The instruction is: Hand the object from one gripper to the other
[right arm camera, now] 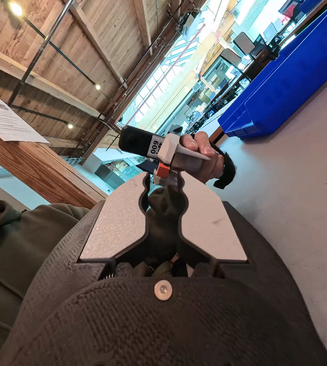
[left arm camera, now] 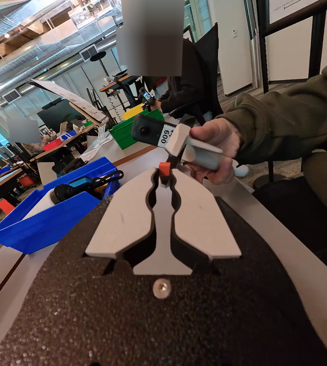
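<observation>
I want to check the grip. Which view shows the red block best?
The left wrist view: the red block sits clear between the left gripper tips. The right wrist view shows it smaller, partly hidden by gripper parts.

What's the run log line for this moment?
phase: handover | left gripper: shut on red block | right gripper: jaws open beside block | transfer: pending

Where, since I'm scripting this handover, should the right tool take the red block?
Probably the red block's bare end, which juts past the left tool's fingertips. Come head-on with the right tool, its jaws open, closing on the flat faces the left tool leaves free.
</observation>
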Demonstrator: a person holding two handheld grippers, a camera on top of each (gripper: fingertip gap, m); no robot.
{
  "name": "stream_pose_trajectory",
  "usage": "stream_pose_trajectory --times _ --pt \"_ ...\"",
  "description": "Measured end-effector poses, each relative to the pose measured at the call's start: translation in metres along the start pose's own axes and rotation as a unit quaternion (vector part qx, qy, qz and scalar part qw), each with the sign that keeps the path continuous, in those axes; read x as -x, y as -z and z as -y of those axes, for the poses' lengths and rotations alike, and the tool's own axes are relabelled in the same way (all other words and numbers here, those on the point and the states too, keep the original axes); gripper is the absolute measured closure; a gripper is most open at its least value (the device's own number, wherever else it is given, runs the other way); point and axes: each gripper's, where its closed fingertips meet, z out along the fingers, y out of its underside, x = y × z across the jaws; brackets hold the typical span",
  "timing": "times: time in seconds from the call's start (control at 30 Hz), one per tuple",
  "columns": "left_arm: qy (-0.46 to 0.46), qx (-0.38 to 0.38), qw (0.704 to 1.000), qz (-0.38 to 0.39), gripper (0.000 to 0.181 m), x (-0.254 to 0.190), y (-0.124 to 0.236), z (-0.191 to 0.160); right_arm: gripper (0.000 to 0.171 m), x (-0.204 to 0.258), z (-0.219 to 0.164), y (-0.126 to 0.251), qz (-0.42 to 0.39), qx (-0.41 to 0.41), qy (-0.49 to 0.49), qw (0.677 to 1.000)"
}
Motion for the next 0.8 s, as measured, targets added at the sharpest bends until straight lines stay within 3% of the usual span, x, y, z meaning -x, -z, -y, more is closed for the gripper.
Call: stream_pose_trajectory --times 0.23,0.33,0.4,0.5,0.6,0.7,0.8 --pt "-0.038 0.018 0.999 0.010 0.172 0.000 -0.002 -0.003 0.160 -0.002 0.001 0.001 0.000 0.002 0.014 1.000" --pt "-0.021 0.025 0.999 0.010 0.170 0.000 -0.001 -0.005 0.160 -0.003 0.000 0.001 -0.019 0.019 0.091 0.995" --pt "0.024 0.040 0.999 0.011 0.165 0.002 0.001 -0.009 0.161 -0.008 0.004 0.003 -0.067 0.030 0.195 0.978" --pt "0.141 0.073 0.986 0.051 0.154 0.020 0.003 -0.017 0.161 -0.021 0.010 0.012 -0.176 0.068 0.382 0.905" --pt "0.270 0.129 0.949 0.094 0.153 0.030 0.003 -0.031 0.161 -0.042 0.017 0.028 -0.305 0.136 0.534 0.777" --pt "0.345 0.196 0.914 0.089 0.153 0.018 -0.003 -0.047 0.161 -0.050 0.023 0.034 -0.373 0.171 0.612 0.676" --pt "0.372 0.200 0.902 0.090 0.159 0.012 -0.012 -0.050 0.161 -0.054 0.019 0.033 -0.394 0.209 0.669 0.594"
